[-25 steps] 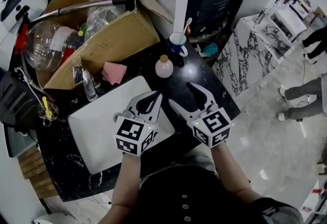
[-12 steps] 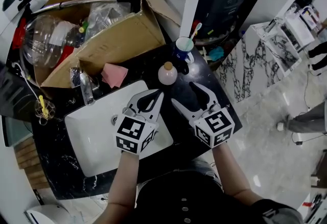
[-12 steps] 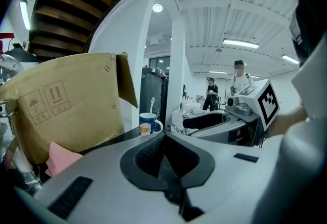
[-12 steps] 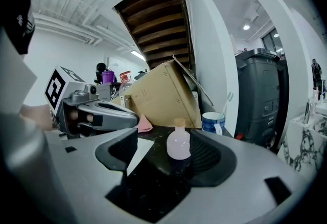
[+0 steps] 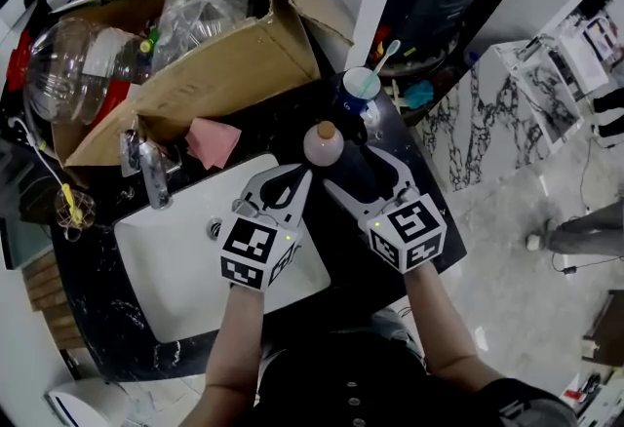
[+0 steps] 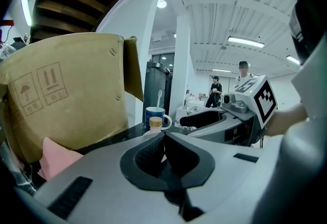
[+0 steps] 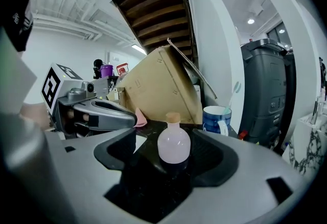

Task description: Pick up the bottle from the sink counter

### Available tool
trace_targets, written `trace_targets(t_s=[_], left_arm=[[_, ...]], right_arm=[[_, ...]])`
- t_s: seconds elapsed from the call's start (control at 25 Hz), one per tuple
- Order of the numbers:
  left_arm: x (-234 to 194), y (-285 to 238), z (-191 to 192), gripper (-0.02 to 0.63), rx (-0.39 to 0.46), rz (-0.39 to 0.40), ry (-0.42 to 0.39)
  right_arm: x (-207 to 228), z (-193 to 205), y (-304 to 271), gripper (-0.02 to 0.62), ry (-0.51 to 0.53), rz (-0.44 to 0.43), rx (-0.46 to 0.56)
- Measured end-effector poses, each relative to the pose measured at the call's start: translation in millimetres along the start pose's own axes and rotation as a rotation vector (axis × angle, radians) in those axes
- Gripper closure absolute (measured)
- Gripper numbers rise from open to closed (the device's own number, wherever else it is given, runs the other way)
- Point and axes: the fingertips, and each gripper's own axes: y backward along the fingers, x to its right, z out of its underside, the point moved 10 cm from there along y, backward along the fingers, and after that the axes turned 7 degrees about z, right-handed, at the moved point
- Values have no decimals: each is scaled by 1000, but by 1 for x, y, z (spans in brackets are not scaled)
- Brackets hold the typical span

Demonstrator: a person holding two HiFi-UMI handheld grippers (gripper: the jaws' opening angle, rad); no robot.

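A small round pink bottle (image 5: 323, 144) with a cork top stands upright on the black counter (image 5: 429, 220) behind the sink. My right gripper (image 5: 354, 171) is open, and its jaws have just been opening. The bottle (image 7: 173, 143) stands right at its fingertips in line with the gap, and neither pad touches it. My left gripper (image 5: 301, 178) is shut and empty over the sink's back right corner, just left of the bottle. In the left gripper view (image 6: 164, 140) only the cork of the bottle (image 6: 155, 124) shows above the shut jaws.
A blue mug (image 5: 359, 86) with a toothbrush stands just behind the bottle. A large cardboard box (image 5: 210, 74) full of clear plastic bottles fills the back left. A pink cloth (image 5: 213, 140) and a tap (image 5: 151, 176) lie by the white sink (image 5: 175, 250). The counter ends at the right.
Both grippers have moved forward towards the bottle. The right gripper's tips, which trailed well short of it, now reach it.
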Motion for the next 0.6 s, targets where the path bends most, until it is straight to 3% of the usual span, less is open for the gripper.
trace_targets(t_s=[0.6], left_arm=[[-34,-22,30,588,-54,-24,59]], right_arm=[[16,13,-65,213,37,-43,-115]])
